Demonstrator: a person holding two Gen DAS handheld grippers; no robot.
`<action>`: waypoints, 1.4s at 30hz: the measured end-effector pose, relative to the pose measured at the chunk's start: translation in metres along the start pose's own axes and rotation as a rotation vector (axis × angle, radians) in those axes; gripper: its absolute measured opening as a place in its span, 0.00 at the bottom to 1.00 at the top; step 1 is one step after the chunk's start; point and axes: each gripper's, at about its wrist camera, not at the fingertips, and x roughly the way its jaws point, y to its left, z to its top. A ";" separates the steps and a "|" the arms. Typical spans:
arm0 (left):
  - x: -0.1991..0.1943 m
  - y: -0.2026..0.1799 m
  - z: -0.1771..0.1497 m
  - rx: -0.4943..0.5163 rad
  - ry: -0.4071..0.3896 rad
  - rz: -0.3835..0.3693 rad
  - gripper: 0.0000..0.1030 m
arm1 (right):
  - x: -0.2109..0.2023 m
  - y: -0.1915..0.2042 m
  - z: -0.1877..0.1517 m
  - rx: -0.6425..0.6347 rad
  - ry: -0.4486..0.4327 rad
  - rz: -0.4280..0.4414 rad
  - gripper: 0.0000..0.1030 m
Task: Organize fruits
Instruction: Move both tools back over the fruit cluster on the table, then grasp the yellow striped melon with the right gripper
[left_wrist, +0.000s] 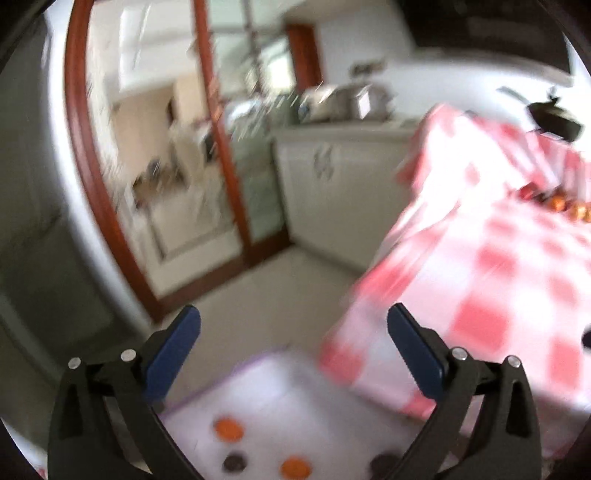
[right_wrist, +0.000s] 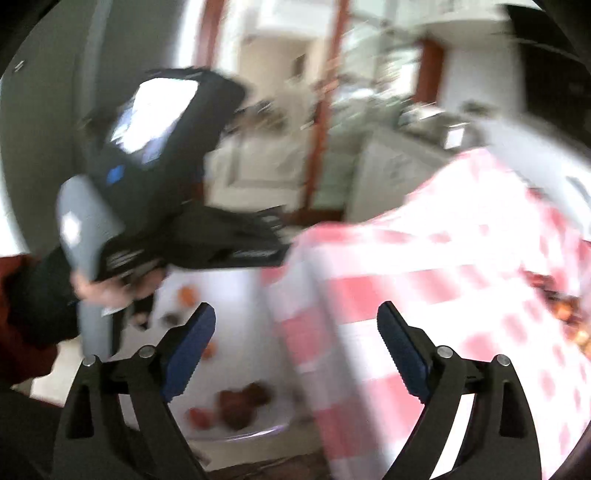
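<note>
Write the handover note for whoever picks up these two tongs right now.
Left tongs: open, nothing between the jaws.
Right tongs: open, nothing between the jaws.
Fruit: orange and dark pieces lie on the white tray below, beside the red-checked tablecloth; a further pile of fruit sits on the cloth at the far right. The pictures are blurred, so kinds are unclear.
Done: some fruit is on the tray.
Left: probably the pile on the cloth.
</note>
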 end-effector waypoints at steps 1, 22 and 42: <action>-0.008 -0.016 0.011 0.020 -0.030 -0.027 0.99 | -0.010 -0.016 0.001 0.030 -0.032 -0.056 0.84; 0.074 -0.380 0.076 0.315 0.180 -0.548 0.99 | -0.076 -0.339 -0.116 0.729 0.040 -0.639 0.84; 0.130 -0.423 0.081 0.301 0.394 -0.560 0.99 | -0.001 -0.538 -0.166 0.966 0.233 -0.720 0.79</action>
